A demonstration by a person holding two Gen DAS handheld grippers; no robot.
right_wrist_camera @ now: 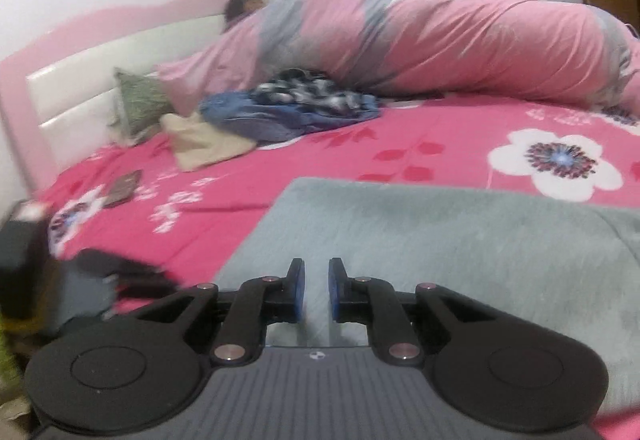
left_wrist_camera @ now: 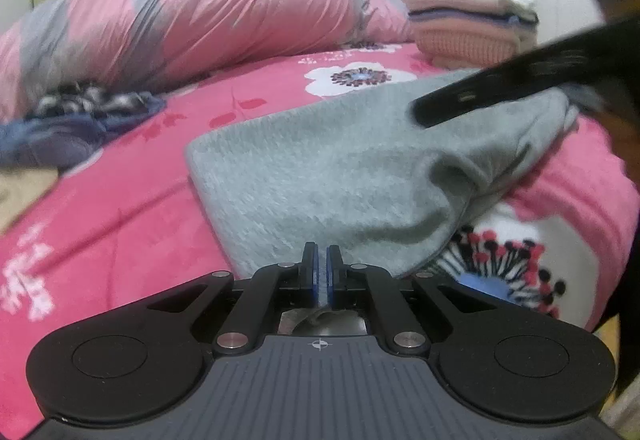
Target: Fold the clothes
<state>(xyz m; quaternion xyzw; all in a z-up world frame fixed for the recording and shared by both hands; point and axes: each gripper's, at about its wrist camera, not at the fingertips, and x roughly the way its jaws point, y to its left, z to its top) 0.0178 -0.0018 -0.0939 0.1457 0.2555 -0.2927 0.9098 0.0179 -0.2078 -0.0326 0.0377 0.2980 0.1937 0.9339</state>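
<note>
Grey fleece garment [left_wrist_camera: 340, 176] runs straight ahead from the left gripper [left_wrist_camera: 322, 260], fingers pinched on its near hem, while the right gripper [right_wrist_camera: 317, 282], fingers apart, hovers over it.

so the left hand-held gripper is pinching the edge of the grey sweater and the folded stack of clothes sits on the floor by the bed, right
Not quite. The left hand-held gripper is indeed shut on the edge of the grey sweater, but the folded stack of clothes is not on the floor. The left wrist view shows it resting on the pink floral bedspread, at the far end of the bed beside the pink and grey duvet.
</note>
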